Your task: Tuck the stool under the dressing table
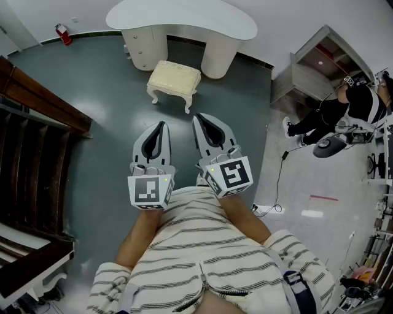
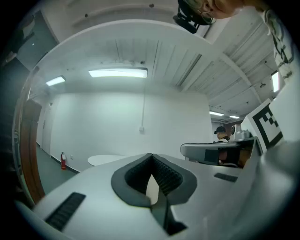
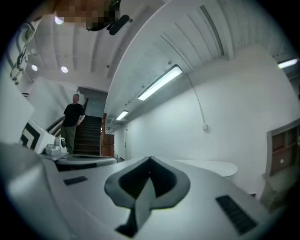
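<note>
A person is holding the left gripper point(image 1: 161, 125) and right gripper point(image 1: 198, 118), both closed and empty, short of the stool point(image 1: 174, 78) standing untucked just before the dressing table point(image 1: 181, 19), probably needing to step closer and push.

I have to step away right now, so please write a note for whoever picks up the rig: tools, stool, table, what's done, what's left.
Left tool: shut, empty, held level.
Right tool: shut, empty, held level.
Stool: stands on the floor in front of the dressing table, not tucked under it. Neither tool touches it.
Done: nothing visible yet.
Left: step up to the stool and push it under the table.
</note>
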### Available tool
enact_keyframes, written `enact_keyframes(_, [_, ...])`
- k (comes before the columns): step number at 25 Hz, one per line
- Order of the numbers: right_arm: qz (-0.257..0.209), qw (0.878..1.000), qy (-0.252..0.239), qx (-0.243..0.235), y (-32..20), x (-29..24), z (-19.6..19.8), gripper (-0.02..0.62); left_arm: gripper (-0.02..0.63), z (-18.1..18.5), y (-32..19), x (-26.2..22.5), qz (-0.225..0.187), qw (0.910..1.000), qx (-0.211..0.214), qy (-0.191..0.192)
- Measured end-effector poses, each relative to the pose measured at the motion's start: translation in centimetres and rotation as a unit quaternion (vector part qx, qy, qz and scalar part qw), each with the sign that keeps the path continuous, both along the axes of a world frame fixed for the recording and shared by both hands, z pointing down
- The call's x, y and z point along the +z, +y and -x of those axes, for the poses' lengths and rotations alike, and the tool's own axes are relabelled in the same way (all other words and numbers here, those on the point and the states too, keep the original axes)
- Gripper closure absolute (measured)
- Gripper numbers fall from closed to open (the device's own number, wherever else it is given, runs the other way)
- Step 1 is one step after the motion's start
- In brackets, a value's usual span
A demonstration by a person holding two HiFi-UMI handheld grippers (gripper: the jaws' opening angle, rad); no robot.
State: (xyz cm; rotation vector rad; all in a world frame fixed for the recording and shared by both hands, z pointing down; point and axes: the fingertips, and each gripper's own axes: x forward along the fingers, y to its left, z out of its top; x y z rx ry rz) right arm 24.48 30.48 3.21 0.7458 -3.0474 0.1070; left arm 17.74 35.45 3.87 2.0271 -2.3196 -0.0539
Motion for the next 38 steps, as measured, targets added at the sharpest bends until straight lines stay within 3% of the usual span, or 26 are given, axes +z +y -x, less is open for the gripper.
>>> enact_keyframes(17, [0.002,1.000,-0.011,-0.009,-3.2,-0.1,-2.7,0.583,0.600,-2.2,-2.7,0.1,0.008,0.9998,-0.018,-0.010])
enact_keyframes(33, [0.018,0.999,-0.033,-0.033,-9.6,0.7,-7.4,0.583,0.600,-7.1,-7.7,0.0,0.034,0.9962,-0.075,-0.028])
enact_keyframes(38, [0.025,0.998,-0.036,-0.037,-10.8,0.9,-7.7,0.583,0.600,-7.1,-8.2,0.4,0.037,0.9951,-0.085,-0.034])
